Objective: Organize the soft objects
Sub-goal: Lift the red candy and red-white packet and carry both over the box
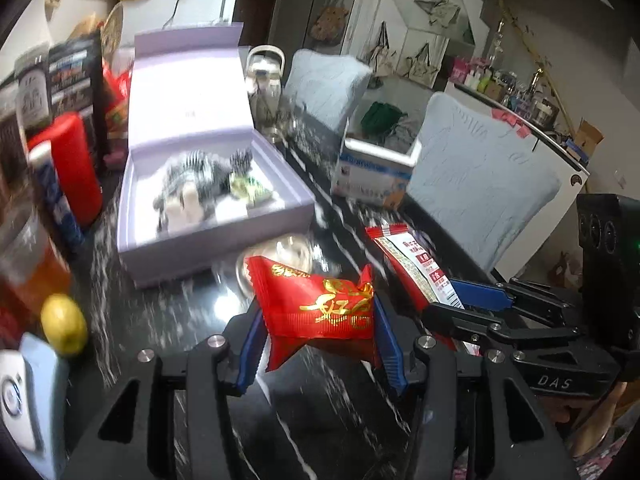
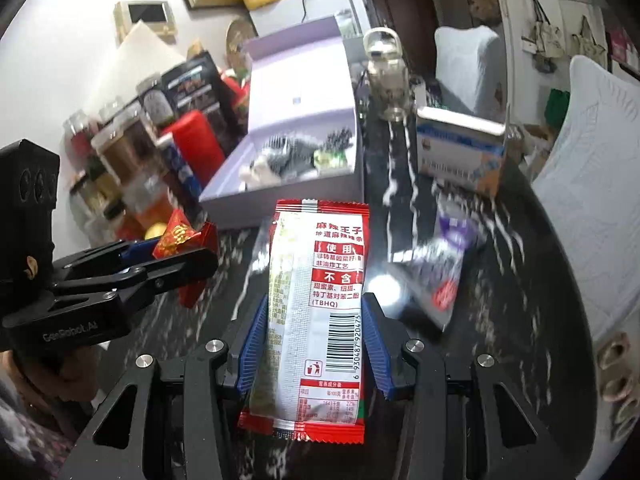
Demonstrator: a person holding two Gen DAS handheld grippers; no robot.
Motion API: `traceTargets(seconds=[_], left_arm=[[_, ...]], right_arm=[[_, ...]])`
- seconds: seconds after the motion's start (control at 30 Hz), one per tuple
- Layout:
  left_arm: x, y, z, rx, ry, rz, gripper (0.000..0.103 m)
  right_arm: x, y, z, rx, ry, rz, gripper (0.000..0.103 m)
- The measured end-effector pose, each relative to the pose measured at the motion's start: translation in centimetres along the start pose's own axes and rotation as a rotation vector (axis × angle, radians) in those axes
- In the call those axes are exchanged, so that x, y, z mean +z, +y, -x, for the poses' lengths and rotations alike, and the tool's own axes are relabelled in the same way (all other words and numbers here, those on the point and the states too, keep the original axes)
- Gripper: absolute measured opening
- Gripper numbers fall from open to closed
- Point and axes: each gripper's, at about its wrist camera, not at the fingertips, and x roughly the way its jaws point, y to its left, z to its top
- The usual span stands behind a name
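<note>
My left gripper (image 1: pixel 318 320) is shut on a red snack pouch with gold writing (image 1: pixel 316 304), held above the black marble table (image 1: pixel 160 320). My right gripper (image 2: pixel 314 320) is shut on a red and white snack packet (image 2: pixel 316 300); it also shows in the left wrist view (image 1: pixel 416 268). The left gripper and its pouch (image 2: pixel 180 240) show at the left of the right wrist view. Ahead stands an open lavender box (image 1: pixel 208 216) that holds a grey striped soft toy (image 1: pixel 192 184) and a green packet (image 1: pixel 250 190).
A purple packet (image 2: pixel 440 272) lies on the table to the right. A blue and white carton (image 1: pixel 372 176), a glass kettle (image 1: pixel 266 80), a red cylinder (image 1: pixel 80 168), jars and a lemon (image 1: pixel 64 324) crowd the table. Light blue chair cushions (image 1: pixel 476 184) line the right edge.
</note>
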Motion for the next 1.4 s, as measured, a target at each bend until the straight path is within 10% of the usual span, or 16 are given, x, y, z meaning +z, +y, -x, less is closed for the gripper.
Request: traceTargets(seconds=[1.07, 1.4], left_arm=[[16.9, 7.7, -2.1, 0.109, -0.330, 0.029, 0.049], [19.5, 11.3, -5.7, 0.184, -0.290, 0.060, 0.050]], right_arm=[[20.2, 1.0, -2.5, 0.033, -0.296, 0.225, 0.046], [24.5, 1.8, -8.0, 0.098, -0.249, 0.231, 0.046]])
